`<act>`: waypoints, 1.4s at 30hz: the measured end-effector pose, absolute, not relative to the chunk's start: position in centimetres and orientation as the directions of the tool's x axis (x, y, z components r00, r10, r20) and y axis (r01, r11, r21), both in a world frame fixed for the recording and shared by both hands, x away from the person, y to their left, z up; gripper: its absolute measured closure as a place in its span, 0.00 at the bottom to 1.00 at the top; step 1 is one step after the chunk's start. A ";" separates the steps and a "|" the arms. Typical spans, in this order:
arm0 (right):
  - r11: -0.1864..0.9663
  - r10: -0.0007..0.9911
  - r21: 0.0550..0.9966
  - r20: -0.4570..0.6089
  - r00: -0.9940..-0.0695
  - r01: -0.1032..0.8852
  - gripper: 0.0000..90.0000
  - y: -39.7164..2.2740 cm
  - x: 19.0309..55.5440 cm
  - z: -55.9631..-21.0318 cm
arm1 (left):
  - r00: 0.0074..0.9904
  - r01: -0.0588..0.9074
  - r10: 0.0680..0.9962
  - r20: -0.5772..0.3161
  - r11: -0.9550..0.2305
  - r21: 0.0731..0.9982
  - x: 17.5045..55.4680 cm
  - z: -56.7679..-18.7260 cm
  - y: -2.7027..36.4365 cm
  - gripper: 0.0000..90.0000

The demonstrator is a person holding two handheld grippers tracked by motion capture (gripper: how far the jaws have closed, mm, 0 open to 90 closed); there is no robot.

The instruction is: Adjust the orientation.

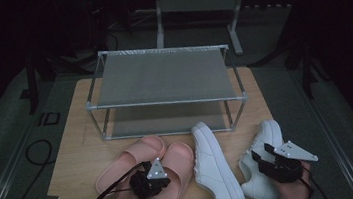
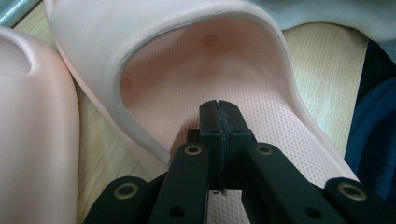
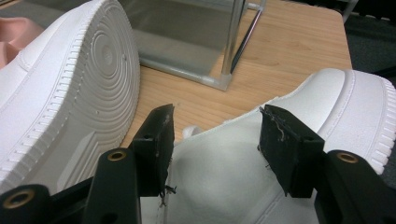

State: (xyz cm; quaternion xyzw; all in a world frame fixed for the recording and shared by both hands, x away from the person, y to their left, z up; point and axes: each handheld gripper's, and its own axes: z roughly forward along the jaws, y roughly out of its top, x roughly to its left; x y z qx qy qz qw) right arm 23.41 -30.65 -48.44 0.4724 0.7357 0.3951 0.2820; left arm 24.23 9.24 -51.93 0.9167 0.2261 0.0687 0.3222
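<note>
- Left gripper (image 2: 218, 122): fingers are pressed together, empty, over the dimpled footbed of the right-hand pink foam slipper (image 2: 233, 88), at 6 o'clock on the wooden tabletop (image 1: 76, 141).
- Right gripper (image 3: 215, 140): fingers are spread wide around a smooth white sneaker (image 3: 261, 154).

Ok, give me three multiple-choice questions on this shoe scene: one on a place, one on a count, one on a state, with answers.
1. The left gripper points its jaws at:
A. the footbed of a pink slipper
B. a shoe sole
C. a cup
2. Shoes lying on the table:
A. two
B. four
C. six
3. The jaws of the right gripper are:
A. shut, with nothing between them
B. open, either side of a white sneaker
C. clamped on a sandal

Answers:
1 A, dotted pink footbed lies just beyond the jaws.
2 B, two pink, two white.
3 B, white upper shows in the gap.
</note>
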 end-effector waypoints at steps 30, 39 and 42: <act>0.243 0.918 0.848 -0.044 -0.394 0.472 0.49 -30.6 23.4 -48.4 | 0.839 0.466 0.537 -0.090 -0.623 0.628 23.3 -52.2 13.8 1.00; 0.244 0.918 0.848 -0.045 -0.394 0.471 0.49 -30.6 23.4 -48.4 | 0.826 0.481 0.559 -0.079 -0.624 0.616 23.0 -52.0 14.9 1.00; 0.244 0.918 0.848 -0.045 -0.394 0.471 0.49 -30.6 23.4 -48.4 | 0.817 0.490 0.572 -0.075 -0.619 0.614 22.9 -52.0 15.2 1.00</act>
